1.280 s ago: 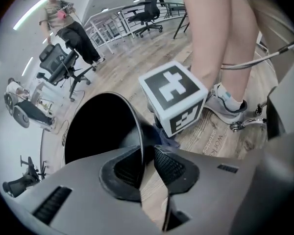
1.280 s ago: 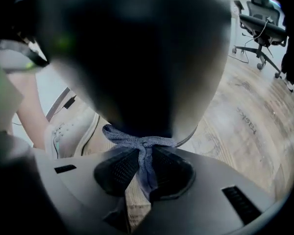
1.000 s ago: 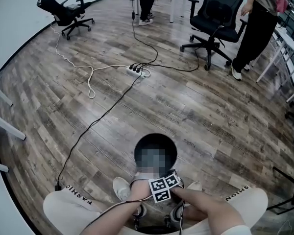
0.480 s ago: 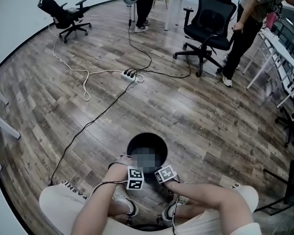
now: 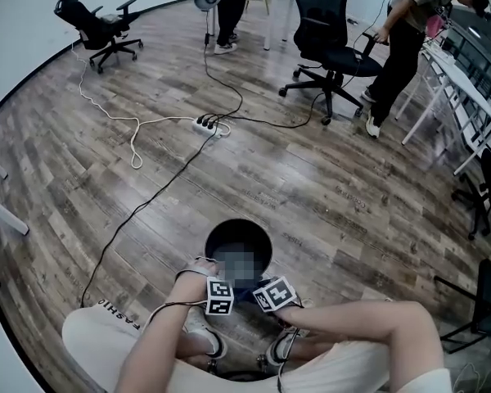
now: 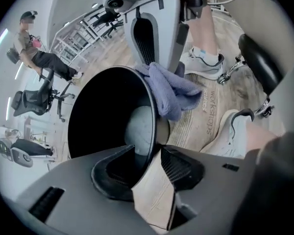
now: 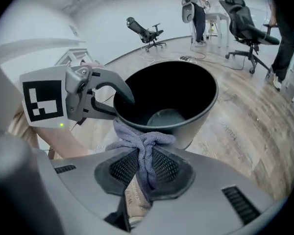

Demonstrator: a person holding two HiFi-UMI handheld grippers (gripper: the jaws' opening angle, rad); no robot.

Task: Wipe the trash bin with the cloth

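Wood floor [image 5: 327, 178] bears the bin [image 7: 202, 115] by the person's feet. Right gripper [image 7: 141, 173] pinches the limp cloth [image 7: 143, 143] at its rim. Left gripper [image 6: 146, 154], jaws spread and just closing, straddles that thin rim, probably light, stiff and best steadied there.

Trash bin [image 7: 202, 112]: black, round, tapering downward, standing upright on the wooden floor [image 7: 264, 131].
Cloth [image 7: 143, 142]: grey-blue, bunched, hanging against the bin's outer rim, pinched in the right tongs [image 7: 143, 169].

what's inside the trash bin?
In the trash bin a bare grey bottom shows, nothing loose on it. The left gripper, jaws just closing slightly, straddles the rim, one jaw inside. Near inner wall is hidden behind rim and cloth.
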